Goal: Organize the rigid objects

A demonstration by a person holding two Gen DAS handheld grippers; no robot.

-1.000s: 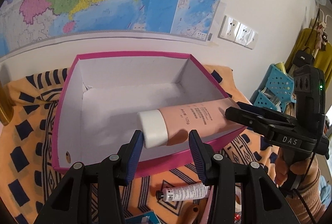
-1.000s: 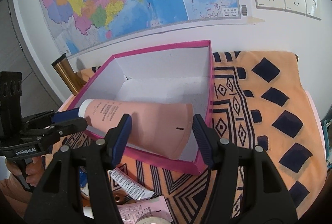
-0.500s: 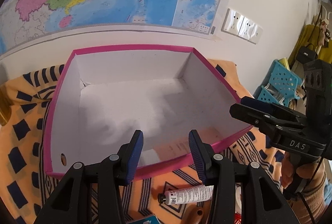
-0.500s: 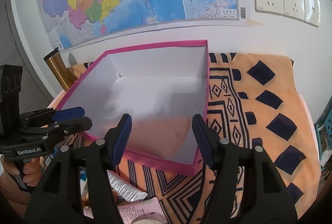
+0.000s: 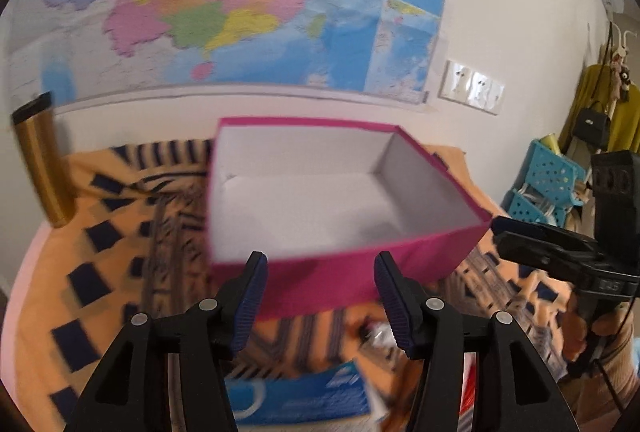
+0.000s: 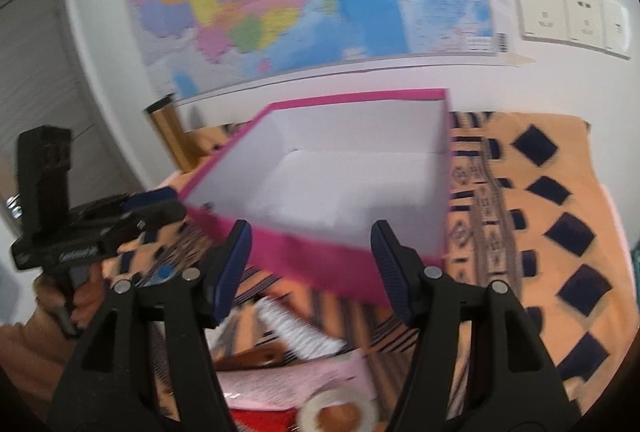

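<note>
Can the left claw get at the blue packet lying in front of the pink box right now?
Probably yes. The left claw is open and holds nothing, and the blue packet lies uncovered on the cloth just below it, in front of the pink box. The picture is blurred.

The box (image 5: 348, 272) was magenta outside and white inside; the cloth (image 6: 560, 192) was orange with dark navy diamonds; the wall map (image 5: 240, 4) was multicoloured against blue seas.

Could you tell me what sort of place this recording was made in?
Probably a room in a home: a wall map, a patterned cloth over the table, and clothes with a handbag hanging at the side.
</note>
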